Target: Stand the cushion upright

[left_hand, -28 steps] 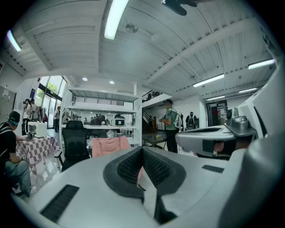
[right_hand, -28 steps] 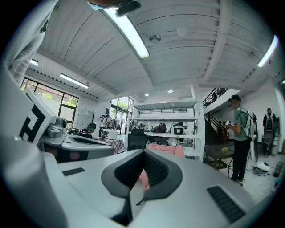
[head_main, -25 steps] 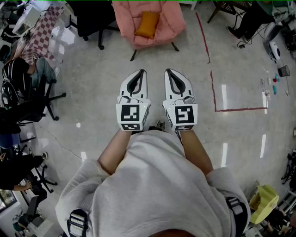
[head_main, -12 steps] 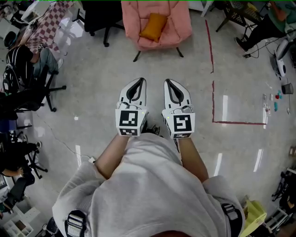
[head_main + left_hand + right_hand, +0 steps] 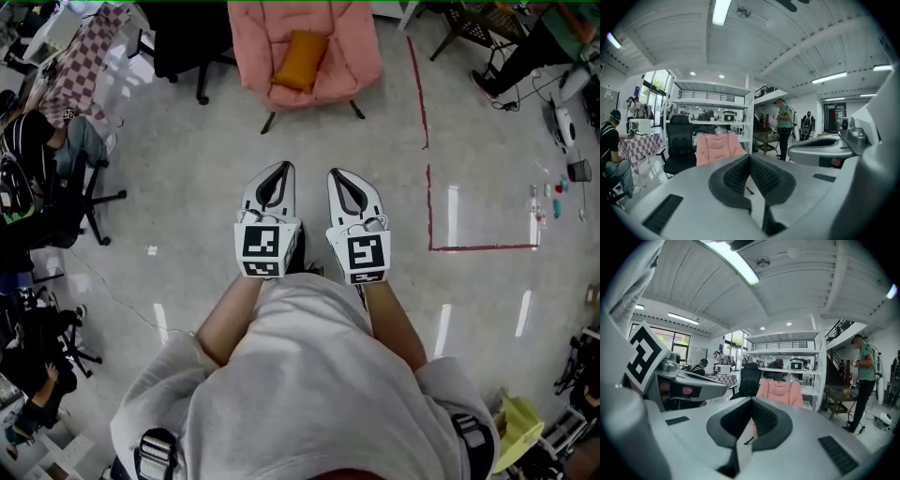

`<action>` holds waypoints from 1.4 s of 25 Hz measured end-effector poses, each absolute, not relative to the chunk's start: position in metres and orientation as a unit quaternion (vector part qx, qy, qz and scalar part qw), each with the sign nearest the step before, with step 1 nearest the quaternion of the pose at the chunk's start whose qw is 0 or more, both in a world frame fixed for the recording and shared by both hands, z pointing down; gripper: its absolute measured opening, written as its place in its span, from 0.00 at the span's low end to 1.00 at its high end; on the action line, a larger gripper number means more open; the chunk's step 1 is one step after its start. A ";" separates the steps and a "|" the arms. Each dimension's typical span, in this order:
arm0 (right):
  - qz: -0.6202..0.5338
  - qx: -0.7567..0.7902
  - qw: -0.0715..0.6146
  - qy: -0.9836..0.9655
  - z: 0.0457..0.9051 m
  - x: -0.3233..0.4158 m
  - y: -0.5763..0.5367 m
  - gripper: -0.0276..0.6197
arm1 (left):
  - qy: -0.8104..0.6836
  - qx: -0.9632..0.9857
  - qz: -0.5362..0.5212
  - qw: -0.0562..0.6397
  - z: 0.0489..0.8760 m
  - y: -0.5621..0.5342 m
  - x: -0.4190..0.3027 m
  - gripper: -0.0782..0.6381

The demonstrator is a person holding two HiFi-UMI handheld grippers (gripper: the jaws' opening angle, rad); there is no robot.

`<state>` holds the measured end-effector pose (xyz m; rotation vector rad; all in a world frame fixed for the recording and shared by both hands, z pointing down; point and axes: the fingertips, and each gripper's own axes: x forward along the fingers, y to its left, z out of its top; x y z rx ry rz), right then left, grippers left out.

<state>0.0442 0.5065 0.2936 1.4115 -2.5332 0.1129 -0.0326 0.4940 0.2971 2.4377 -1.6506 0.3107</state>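
Note:
An orange cushion [image 5: 300, 60] lies tilted on the seat of a pink armchair [image 5: 352, 56] at the top middle of the head view. My left gripper [image 5: 285, 167] and right gripper [image 5: 336, 173] are held side by side in front of the person's body. Both point toward the chair, well short of it, over bare floor. Each is shut with nothing between its pads. In the left gripper view the shut left gripper [image 5: 750, 157] hides the chair's seat, and only the pink chair back [image 5: 719, 146] shows. The right gripper [image 5: 752, 401] view also shows the pink chair [image 5: 780, 392]; the cushion is hidden there.
A black office chair [image 5: 187, 37] stands left of the armchair. People sit at a checkered table [image 5: 80, 70] on the left. Red tape lines [image 5: 430, 197] mark the floor to the right. White shelving [image 5: 712, 117] stands behind the armchair, and a person [image 5: 782, 129] stands near the stairs.
Both grippers have sunk a little lower in the head view, still side by side and shut. The armchair has drifted slightly sideways in the frame.

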 end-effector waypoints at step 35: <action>0.058 0.436 0.275 -0.855 0.371 -0.035 0.271 0.05 | -0.503 0.824 0.181 0.188 0.384 0.250 -0.127 0.13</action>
